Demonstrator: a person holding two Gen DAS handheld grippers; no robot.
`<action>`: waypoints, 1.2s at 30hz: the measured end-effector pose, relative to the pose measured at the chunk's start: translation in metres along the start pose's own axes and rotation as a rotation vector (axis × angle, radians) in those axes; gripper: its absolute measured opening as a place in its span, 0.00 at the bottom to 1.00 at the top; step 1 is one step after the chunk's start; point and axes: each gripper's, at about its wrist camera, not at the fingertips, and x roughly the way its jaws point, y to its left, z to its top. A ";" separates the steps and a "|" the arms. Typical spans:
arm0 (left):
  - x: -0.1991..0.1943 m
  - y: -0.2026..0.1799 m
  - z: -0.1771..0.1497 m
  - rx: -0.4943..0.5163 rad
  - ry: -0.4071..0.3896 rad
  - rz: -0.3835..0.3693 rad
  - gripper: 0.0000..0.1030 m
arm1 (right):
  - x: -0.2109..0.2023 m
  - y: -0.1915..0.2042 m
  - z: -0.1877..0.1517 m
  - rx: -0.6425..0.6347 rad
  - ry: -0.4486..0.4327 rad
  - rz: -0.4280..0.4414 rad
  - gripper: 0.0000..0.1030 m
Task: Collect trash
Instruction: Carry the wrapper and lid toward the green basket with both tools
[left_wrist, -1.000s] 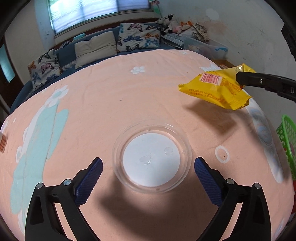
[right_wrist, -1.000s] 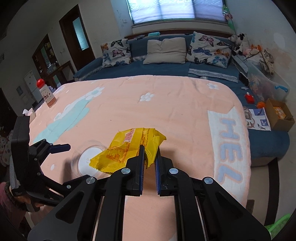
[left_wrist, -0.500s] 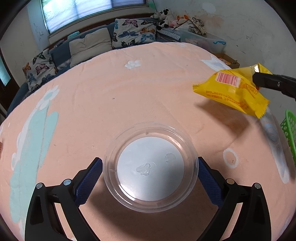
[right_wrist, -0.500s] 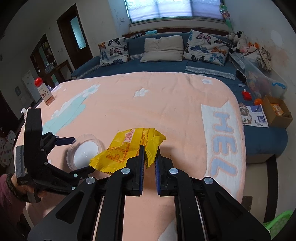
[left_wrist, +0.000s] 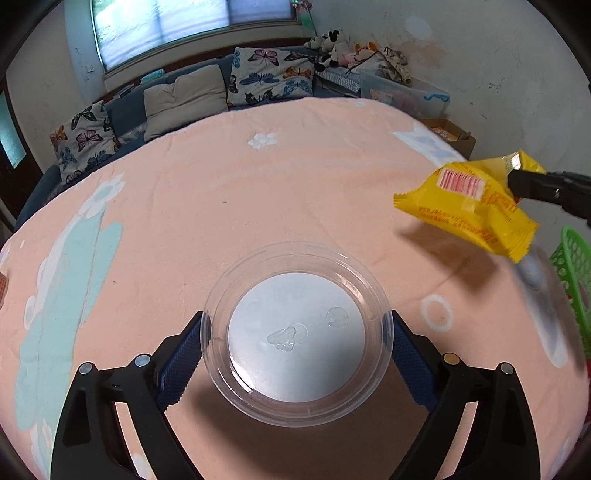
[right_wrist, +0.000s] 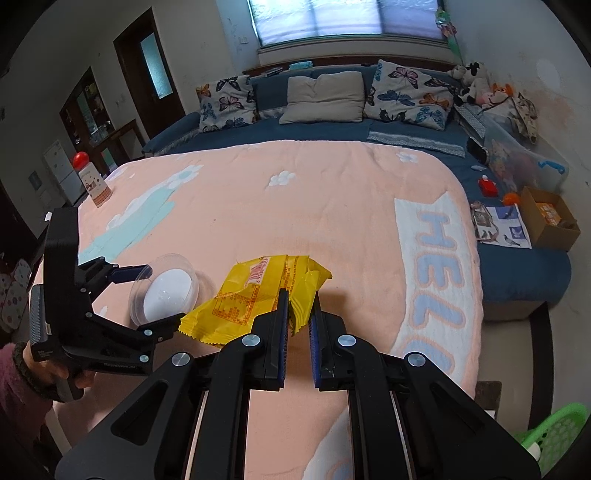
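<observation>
A clear plastic bowl (left_wrist: 295, 332) with a white bottom sits between the blue pads of my left gripper (left_wrist: 297, 325). Its jaws are closing and both pads touch the bowl's rim. In the right wrist view the bowl (right_wrist: 166, 291) looks tipped within the left gripper (right_wrist: 164, 291), which a hand holds at the left. My right gripper (right_wrist: 300, 295) is shut on a crumpled yellow snack wrapper (right_wrist: 251, 295) and holds it above the peach blanket (right_wrist: 332, 206). The left wrist view shows the wrapper (left_wrist: 469, 210) hanging at the right from the right gripper (left_wrist: 517, 181).
A green plastic basket (left_wrist: 576, 266) stands past the blanket's right edge, also at the lower right as the basket (right_wrist: 554, 432). A red-capped bottle (right_wrist: 92, 181) stands at the far left corner. A blue sofa (right_wrist: 332, 122) with cushions lies behind, a cardboard box (right_wrist: 550, 218) on it.
The left gripper came forward around the bowl and its pads closed in onto the rim. The right gripper drifted right with the wrapper, away from the bowl.
</observation>
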 end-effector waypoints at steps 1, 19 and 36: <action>-0.005 -0.003 -0.001 -0.001 -0.006 -0.001 0.87 | -0.003 0.000 -0.003 0.002 -0.001 0.000 0.10; -0.096 -0.068 -0.038 -0.007 -0.095 -0.048 0.87 | -0.083 -0.010 -0.066 0.013 -0.042 -0.063 0.10; -0.124 -0.165 -0.034 0.105 -0.140 -0.164 0.87 | -0.169 -0.097 -0.131 0.132 -0.068 -0.297 0.11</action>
